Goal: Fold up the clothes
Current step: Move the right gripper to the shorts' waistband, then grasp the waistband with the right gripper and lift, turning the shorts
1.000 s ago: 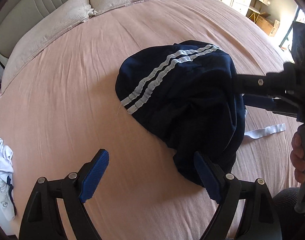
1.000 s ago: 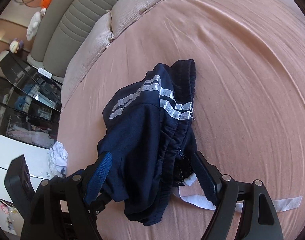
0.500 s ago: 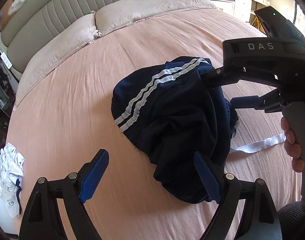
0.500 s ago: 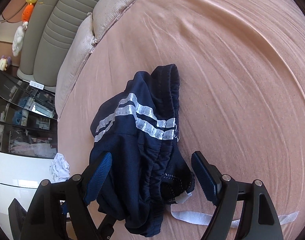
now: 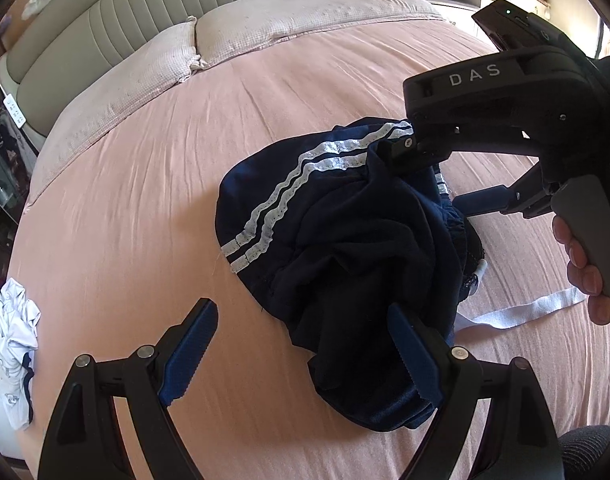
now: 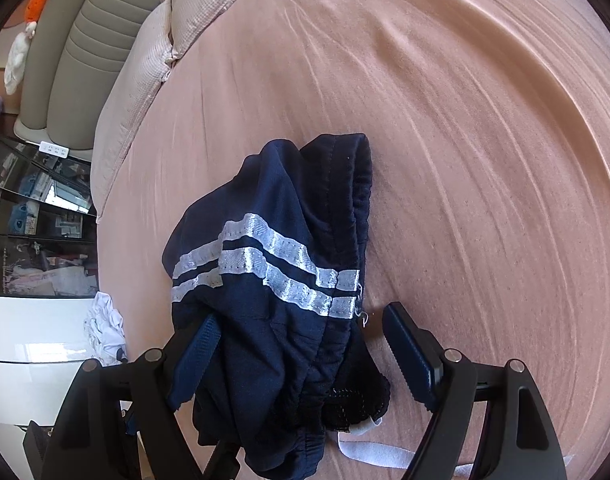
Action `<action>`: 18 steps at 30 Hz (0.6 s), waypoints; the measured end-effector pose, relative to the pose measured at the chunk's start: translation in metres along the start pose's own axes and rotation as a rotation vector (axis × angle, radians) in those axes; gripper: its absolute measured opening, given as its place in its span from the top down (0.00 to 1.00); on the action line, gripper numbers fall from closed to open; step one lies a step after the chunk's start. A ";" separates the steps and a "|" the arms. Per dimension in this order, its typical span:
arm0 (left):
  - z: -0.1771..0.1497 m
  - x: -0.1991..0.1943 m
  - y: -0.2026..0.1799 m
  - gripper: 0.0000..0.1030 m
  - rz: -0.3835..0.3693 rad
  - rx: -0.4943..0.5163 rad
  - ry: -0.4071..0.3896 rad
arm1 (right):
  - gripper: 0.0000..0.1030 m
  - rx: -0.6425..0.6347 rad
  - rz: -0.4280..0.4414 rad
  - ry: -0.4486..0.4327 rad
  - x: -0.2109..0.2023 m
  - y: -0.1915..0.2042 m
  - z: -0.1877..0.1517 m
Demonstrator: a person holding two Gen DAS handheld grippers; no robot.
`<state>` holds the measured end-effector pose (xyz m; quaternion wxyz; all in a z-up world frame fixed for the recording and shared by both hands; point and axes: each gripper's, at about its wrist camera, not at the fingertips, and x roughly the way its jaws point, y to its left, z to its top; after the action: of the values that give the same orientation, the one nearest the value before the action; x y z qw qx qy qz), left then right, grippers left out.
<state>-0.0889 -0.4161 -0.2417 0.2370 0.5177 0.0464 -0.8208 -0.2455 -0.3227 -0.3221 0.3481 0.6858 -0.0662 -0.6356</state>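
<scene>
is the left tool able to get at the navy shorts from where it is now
Probably yes. The left tool is open and pointed down at the bed, and the navy shorts lie bunched by its right pad with nothing covering them. The right tool hovers on their far side.

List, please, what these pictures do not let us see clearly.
- Navy shorts: crumpled, so the shape is hidden in both views.
- White drawstring: its near end is under the cloth.
- White garment: cut by the left wrist view's edge.
- Shelf items: too small.
</scene>
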 end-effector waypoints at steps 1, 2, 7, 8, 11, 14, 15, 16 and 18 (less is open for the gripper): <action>0.000 0.001 0.000 0.16 -0.001 -0.002 0.002 | 0.21 -0.004 -0.009 0.003 0.001 0.002 0.000; 0.001 0.002 -0.001 0.16 -0.007 0.000 0.004 | 0.20 -0.003 -0.018 0.004 0.001 0.004 0.000; 0.002 0.006 -0.004 0.16 -0.023 0.007 0.014 | 0.21 0.010 -0.016 -0.017 -0.001 0.004 -0.003; 0.002 0.007 -0.004 0.16 -0.028 0.007 0.015 | 0.22 0.015 -0.011 -0.025 -0.001 0.003 -0.004; 0.003 0.008 -0.001 0.16 -0.031 -0.007 0.012 | 0.53 0.057 0.006 -0.041 -0.003 0.001 -0.004; 0.004 0.008 0.003 0.16 -0.037 -0.030 0.010 | 0.70 0.126 0.056 -0.022 -0.002 -0.007 -0.005; 0.005 0.007 0.005 0.16 -0.038 -0.034 0.006 | 0.71 0.148 0.073 -0.015 -0.002 -0.010 -0.006; 0.006 0.007 0.007 0.16 -0.038 -0.037 0.001 | 0.72 0.170 0.091 -0.009 -0.002 -0.013 -0.006; 0.007 0.002 0.003 0.16 -0.046 -0.028 -0.015 | 0.77 0.157 0.090 -0.012 -0.006 -0.009 -0.007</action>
<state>-0.0940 -0.4213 -0.2394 0.2257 0.5070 0.0677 -0.8291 -0.2435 -0.3099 -0.3225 0.3211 0.7035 -0.1484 -0.6164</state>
